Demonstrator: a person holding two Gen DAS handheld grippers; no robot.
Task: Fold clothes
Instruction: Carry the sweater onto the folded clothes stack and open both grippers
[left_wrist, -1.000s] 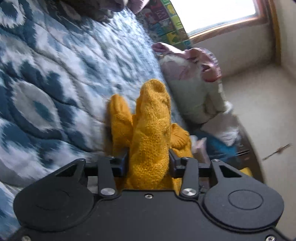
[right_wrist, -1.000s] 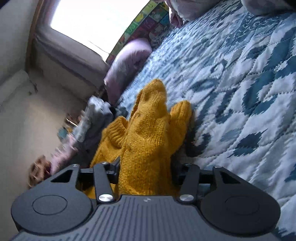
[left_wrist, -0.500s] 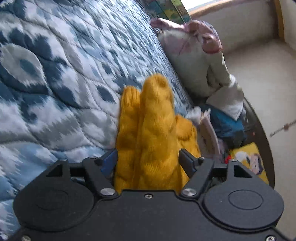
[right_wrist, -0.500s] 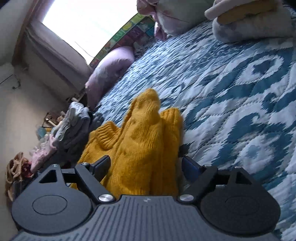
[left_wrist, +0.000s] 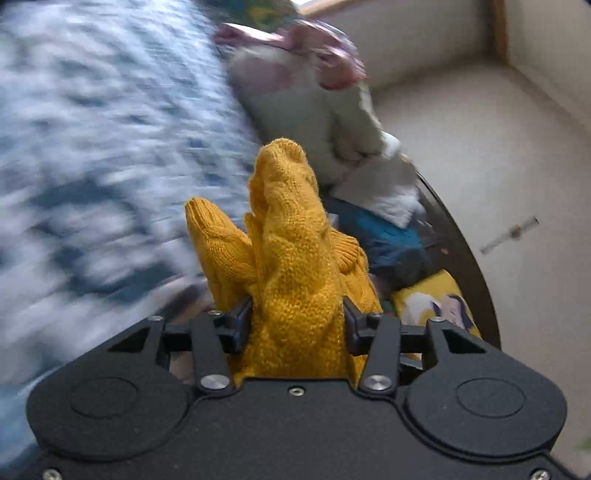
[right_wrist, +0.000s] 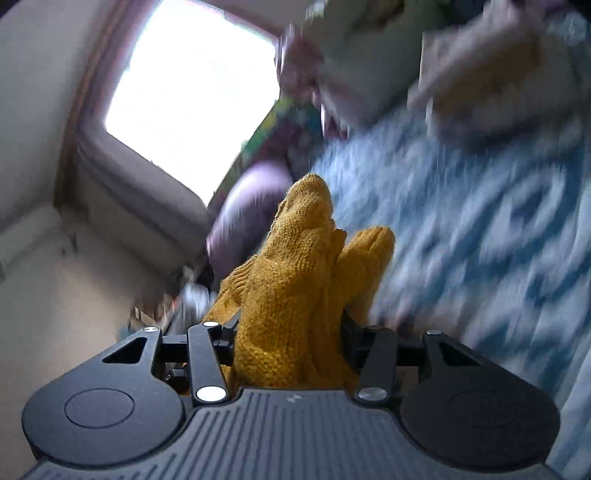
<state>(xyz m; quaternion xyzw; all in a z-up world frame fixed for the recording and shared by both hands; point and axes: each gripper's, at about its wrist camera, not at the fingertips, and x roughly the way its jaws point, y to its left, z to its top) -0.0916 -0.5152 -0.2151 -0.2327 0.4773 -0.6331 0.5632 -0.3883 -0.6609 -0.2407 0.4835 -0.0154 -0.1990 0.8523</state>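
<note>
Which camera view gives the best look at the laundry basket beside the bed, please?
The left wrist view: the dark, round laundry basket shows its rim and the clothes inside. In the right wrist view, only a blurred, unidentifiable clutter shows beside the mustard sweater.

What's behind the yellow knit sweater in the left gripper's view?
Behind the yellow sweater lie the blurred blue-and-white quilt and a pile of pale clothes. Whatever lies directly behind the knit is covered.

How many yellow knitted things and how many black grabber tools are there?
Mustard-yellow knitted sweater: 1, clamped in both tools.
Black two-finger tools: 2, left tool and right tool.
Total: 3
</note>
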